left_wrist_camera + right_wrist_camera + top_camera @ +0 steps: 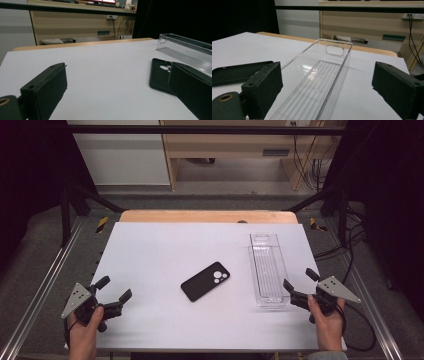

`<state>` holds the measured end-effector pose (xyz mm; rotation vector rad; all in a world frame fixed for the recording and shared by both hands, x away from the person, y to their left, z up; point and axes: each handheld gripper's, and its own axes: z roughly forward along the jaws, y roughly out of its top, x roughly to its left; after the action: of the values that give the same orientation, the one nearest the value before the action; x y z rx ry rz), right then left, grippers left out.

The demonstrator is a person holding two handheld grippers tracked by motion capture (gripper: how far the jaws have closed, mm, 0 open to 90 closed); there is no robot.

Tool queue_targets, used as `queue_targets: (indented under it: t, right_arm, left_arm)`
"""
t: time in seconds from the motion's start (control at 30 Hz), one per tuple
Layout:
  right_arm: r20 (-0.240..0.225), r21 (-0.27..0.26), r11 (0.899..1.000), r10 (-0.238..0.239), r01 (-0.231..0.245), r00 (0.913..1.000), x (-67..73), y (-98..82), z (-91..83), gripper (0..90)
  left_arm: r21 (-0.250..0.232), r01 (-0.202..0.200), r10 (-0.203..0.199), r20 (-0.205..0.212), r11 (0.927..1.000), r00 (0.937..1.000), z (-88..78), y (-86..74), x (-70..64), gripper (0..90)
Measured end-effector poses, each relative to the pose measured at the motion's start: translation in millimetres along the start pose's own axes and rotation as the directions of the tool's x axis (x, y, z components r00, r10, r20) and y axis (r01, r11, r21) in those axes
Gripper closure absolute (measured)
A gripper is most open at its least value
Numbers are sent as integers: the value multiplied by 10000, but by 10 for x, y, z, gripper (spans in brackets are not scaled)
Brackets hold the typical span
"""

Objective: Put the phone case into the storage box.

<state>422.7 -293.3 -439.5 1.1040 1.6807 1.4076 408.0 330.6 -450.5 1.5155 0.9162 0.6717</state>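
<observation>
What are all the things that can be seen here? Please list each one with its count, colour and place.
phone case: one, black, lying flat near the middle of the table, camera cutouts at its far right end
storage tray: one, clear plastic, empty, on the right side of the table, long side running away from the person
table: one, white top with a wooden strip at the far edge
left gripper: one, black, jaws open, held above the near left corner of the table
right gripper: one, black, jaws open, at the near end of the storage tray
hands: two, at the bottom edge, each holding one gripper
</observation>
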Motion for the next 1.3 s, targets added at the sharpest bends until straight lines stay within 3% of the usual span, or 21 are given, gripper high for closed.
queue_targets:
  t: [0.13,0.4,0.63,0.8,0.9,1.1,1.23,1.27,1.3]
  right_arm:
    - [13,4,9999,114,-114,9999,-4,-25,13,97]
    - [62,74,10000,50,-51,10000,-4,-27,6,82]
    - [128,23,9999,-171,171,9998,64,-12,13,64]
    - [72,58,9996,-266,265,9996,76,-12,41,64]
    - [70,34,9997,-242,242,9997,80,-13,36,63]
    - [108,32,9997,-246,246,9996,78,-15,33,63]
    - [54,60,9996,-259,258,9997,81,-21,40,63]
    - [36,8,9998,-182,182,9998,72,-24,40,64]
    - [55,-25,9999,-170,170,9998,68,-23,42,65]
  left_arm:
    - [339,-6,9,-96,9994,10000,26,5,-38,24]
    - [1193,-187,150,312,9927,9994,138,4,-204,25]
    - [1370,-292,211,599,9901,9980,214,5,-325,30]
    - [1824,-637,477,911,9812,9947,305,-16,-463,46]
    - [1993,-655,447,1072,9777,9932,344,-24,-511,104]
    - [2605,-1147,680,1818,9587,9810,565,-5,-748,249]
    - [3285,-1689,890,2446,9293,9655,810,-9,-962,406]
    - [3400,-1802,930,2574,9230,9618,878,-1,-1006,508]
    - [3703,-1796,761,2771,9114,9578,1007,19,-1067,555]
